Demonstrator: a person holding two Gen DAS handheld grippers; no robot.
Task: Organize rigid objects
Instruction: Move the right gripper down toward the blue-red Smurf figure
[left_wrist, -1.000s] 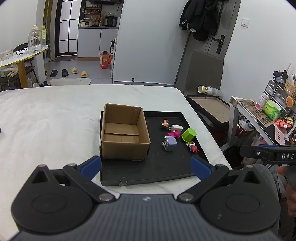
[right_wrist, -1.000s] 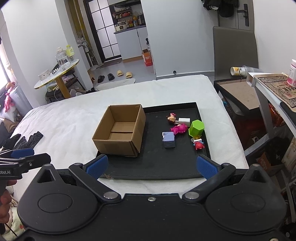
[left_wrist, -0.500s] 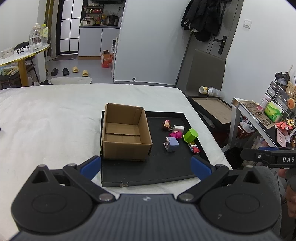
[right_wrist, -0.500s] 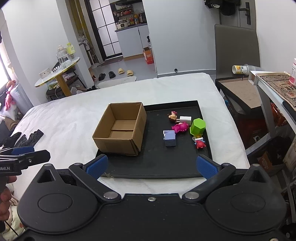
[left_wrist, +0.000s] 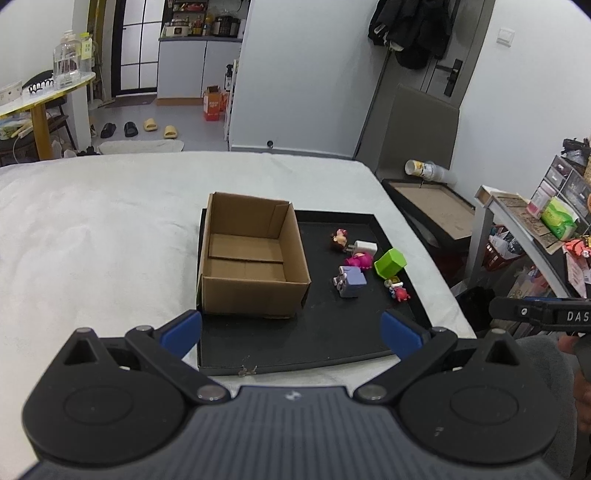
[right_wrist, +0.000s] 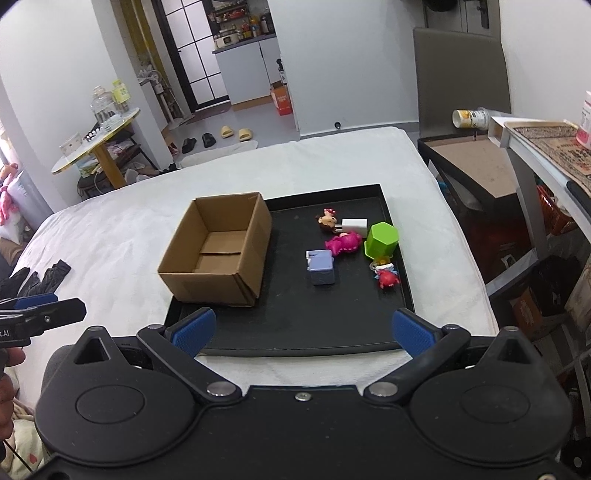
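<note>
An open, empty cardboard box (left_wrist: 251, 258) (right_wrist: 218, 251) stands on the left half of a black tray (left_wrist: 332, 332) (right_wrist: 295, 325) on a white bed. On the tray's right half lie several small items: a green hexagonal cup (left_wrist: 390, 263) (right_wrist: 381, 240), a lilac block (left_wrist: 351, 281) (right_wrist: 322, 266), a pink figure (left_wrist: 357, 260) (right_wrist: 343, 242), a white charger (left_wrist: 365, 246) (right_wrist: 354, 224), a brown-haired doll head (left_wrist: 339, 238) (right_wrist: 327, 220) and a red crab toy (left_wrist: 399, 291) (right_wrist: 386, 277). My left gripper (left_wrist: 291, 332) and right gripper (right_wrist: 301, 328) both hover open over the tray's near edge, holding nothing.
The white bed (left_wrist: 92, 229) spreads left of the tray. A dark low table (left_wrist: 436, 206) with a tipped paper cup (left_wrist: 421, 168) stands to the right, beside cluttered shelves (left_wrist: 535, 221). Dark cloth (right_wrist: 37, 277) lies at the bed's left edge. A round yellow table (right_wrist: 99, 136) stands far left.
Both grippers have drifted slightly closer to the tray, so box and toys look a little larger. Both stay open and nothing on the tray has moved.
</note>
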